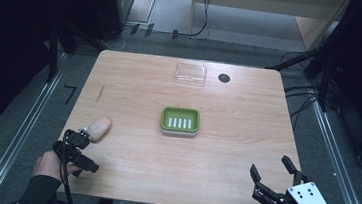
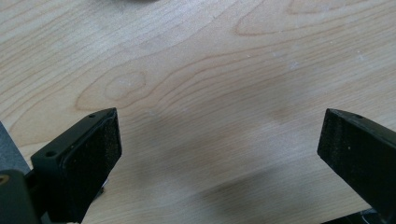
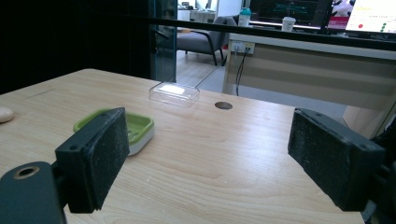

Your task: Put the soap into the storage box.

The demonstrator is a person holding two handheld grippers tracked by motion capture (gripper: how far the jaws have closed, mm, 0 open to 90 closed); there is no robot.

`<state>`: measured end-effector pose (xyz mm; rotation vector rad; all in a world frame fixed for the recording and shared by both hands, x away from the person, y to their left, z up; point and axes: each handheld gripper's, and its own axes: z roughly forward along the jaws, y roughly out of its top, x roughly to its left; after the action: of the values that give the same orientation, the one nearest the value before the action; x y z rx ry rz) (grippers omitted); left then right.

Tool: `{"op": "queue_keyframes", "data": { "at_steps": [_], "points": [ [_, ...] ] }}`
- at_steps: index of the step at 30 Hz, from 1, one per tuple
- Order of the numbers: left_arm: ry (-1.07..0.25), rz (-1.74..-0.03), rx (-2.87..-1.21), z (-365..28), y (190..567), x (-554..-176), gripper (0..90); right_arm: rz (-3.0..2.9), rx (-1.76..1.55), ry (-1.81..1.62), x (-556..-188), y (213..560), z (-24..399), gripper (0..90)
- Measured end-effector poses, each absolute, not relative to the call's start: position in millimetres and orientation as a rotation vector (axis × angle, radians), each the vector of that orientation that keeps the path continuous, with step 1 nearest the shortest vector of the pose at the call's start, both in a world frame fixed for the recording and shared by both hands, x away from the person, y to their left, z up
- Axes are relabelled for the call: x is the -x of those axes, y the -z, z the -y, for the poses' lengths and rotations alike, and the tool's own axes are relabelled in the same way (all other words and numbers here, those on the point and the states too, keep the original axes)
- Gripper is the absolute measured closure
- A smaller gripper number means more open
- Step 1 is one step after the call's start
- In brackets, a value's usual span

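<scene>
— At near left, what's the left gripper doing?
— Jaws wide apart, nothing btwn them, over bare table; beige soap lies just beyond it.
— Right gripper?
— Near right, wide open too, empty. Green soap dish sits mid-table, clear lid at far side.

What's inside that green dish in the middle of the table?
The green dish holds nothing loose; its floor shows a row of pale slots. Whatever lies beneath the dish is covered. The peach-coloured bar lies apart, near the left tongs.

A pale beige oval soap bar is seen lying flat near the table's left edge.
</scene>
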<state>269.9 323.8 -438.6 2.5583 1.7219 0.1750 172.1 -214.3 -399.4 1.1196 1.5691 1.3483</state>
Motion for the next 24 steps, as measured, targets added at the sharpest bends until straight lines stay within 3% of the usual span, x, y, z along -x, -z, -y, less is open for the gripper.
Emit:
{"op": "queue_keyframes", "data": {
  "at_steps": [24],
  "points": [
    [-0.223,-1.688,-2.571,-325.4,431.5,-277.4,0.0,-1.571,-1.118,-1.354,-173.7,399.5,213.5,13.2]
  ]
}}
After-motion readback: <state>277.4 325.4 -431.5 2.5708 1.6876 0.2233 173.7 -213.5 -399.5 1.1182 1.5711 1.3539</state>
